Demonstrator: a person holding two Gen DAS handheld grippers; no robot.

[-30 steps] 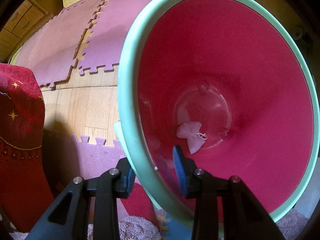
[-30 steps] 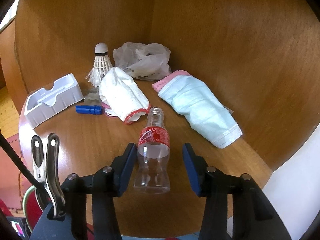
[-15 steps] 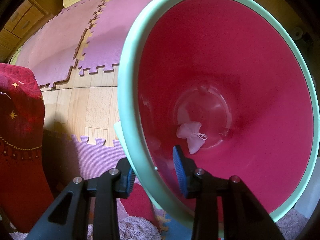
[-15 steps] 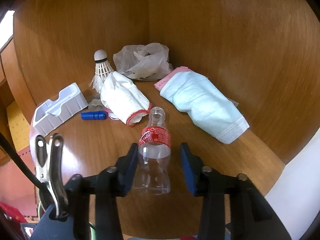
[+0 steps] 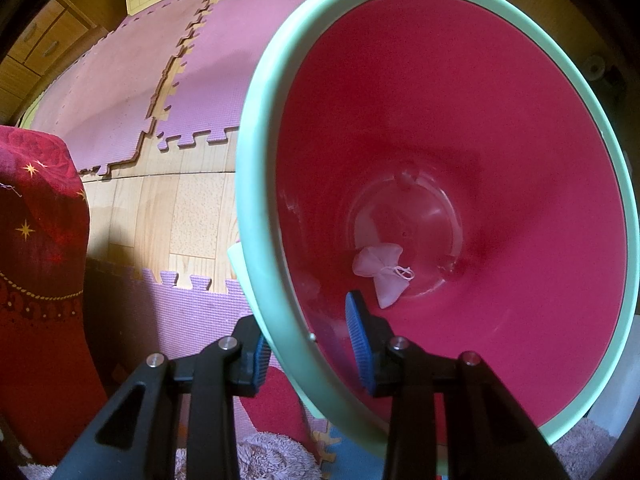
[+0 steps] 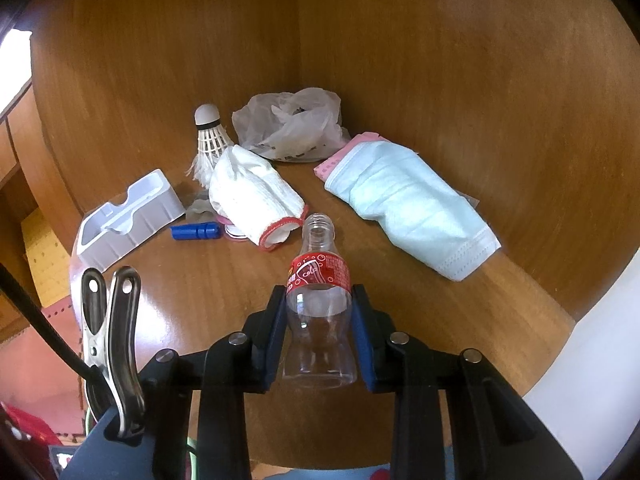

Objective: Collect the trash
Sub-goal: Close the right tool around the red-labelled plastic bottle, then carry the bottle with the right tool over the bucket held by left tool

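In the left wrist view my left gripper [image 5: 308, 332] is shut on the pale green rim [image 5: 256, 240] of a red trash bin, one finger outside and one inside. A small white drawstring pouch [image 5: 382, 276] lies on the bin's bottom. In the right wrist view a clear plastic cola bottle [image 6: 318, 276] with a red label stands upright and uncapped on the wooden tabletop [image 6: 200, 300]. My right gripper [image 6: 319, 304] has the bottle between its fingers. Its jaws are closing, and both blue pads touch the bottle's sides just below the label.
Behind the bottle lie a light blue face mask [image 6: 408, 208], a crumpled plastic bag [image 6: 288, 124], a shuttlecock [image 6: 208, 140], a white cloth [image 6: 256, 196], a blue cap [image 6: 196, 233] and a white plastic tray [image 6: 128, 216]. Wooden walls enclose the table's back and right. Purple foam mats [image 5: 224, 80] cover the floor.
The right jaws have drawn in from well apart until they meet the bottle's sides. The left gripper and the bin have not moved.
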